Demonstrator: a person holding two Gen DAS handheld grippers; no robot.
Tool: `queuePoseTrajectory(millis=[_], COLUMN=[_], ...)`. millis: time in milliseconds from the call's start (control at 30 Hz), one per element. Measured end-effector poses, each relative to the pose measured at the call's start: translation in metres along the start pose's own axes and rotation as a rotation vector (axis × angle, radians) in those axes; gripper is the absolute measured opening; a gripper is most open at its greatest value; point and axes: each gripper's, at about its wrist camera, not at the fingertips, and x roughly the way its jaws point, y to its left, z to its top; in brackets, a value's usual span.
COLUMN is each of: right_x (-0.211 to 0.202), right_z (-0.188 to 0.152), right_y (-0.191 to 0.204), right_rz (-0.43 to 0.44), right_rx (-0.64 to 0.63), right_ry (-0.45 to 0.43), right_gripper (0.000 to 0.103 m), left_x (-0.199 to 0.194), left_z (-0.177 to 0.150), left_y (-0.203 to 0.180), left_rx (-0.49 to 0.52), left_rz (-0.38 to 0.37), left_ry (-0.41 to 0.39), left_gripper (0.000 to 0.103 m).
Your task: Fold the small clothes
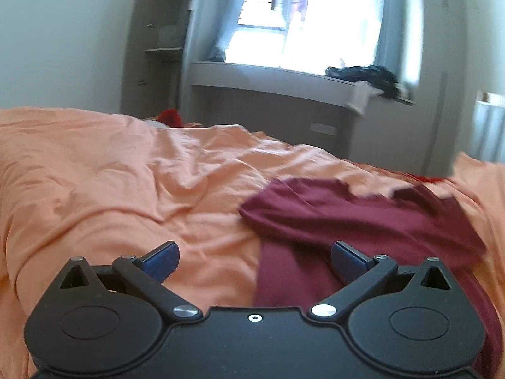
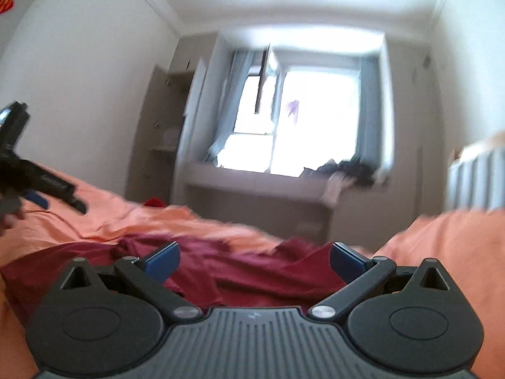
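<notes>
A: State of the left gripper [image 1: 254,260]?

B: Jaws spread wide, nothing between the blue pads [image 1: 162,260]. It hangs above the orange bedsheet [image 1: 104,173], with the dark red garment [image 1: 363,211] under its right pad.

A: The right gripper [image 2: 254,260]?

B: Also spread wide and empty, above the same garment [image 2: 252,268].

A: Location of the garment?

B: Lying rumpled on the bed, partly folded over itself. The view is blurred, so finer detail cannot be read.

A: Background?

B: A bright window [image 2: 293,120], with dark clothes [image 1: 369,77] piled on the sill.
</notes>
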Motion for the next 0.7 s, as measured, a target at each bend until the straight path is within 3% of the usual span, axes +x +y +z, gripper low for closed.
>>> queuePoseTrajectory(millis=[133,233,367,467,567,700], right_x=[-0.026,-0.033,-0.037,-0.039,-0.035,-0.024], right_z=[-0.008,-0.02,-0.042,-0.058,-0.076,-0.103], right_y=[0.017,0.029,0.051,0.072,0.095,0.124], right_rz=[-0.05,0.007,0.077,0.111,0.156,0.13], right_rx=[-0.134,-0.22,-0.35,-0.468,-0.58,-0.772], right_ry=[-0.039,0.036,0.156,0.226,0.312,0.392], right_gripper=[0.103,0.103,0.103,0.103,0.103,0.103], left_x=[-0.045,-0.068,-0.073,-0.073,-0.08,-0.085], left_z=[-0.039,-0.068,-0.094,-0.102,-0.108,-0.111], left_y=[-0.013,-0.025,-0.023,-0.019,-0.015,-0.014], left_rx=[0.125,0.219,0.221,0.229,0.232,0.244], left_rz=[0.01,0.04,-0.013,-0.012,-0.011,-0.021], left_ry=[-0.116,-0.201,-0.17,-0.127,-0.142,-0.153], left_gripper=[0.102,0.103,0.103,0.103,0.103,0.103])
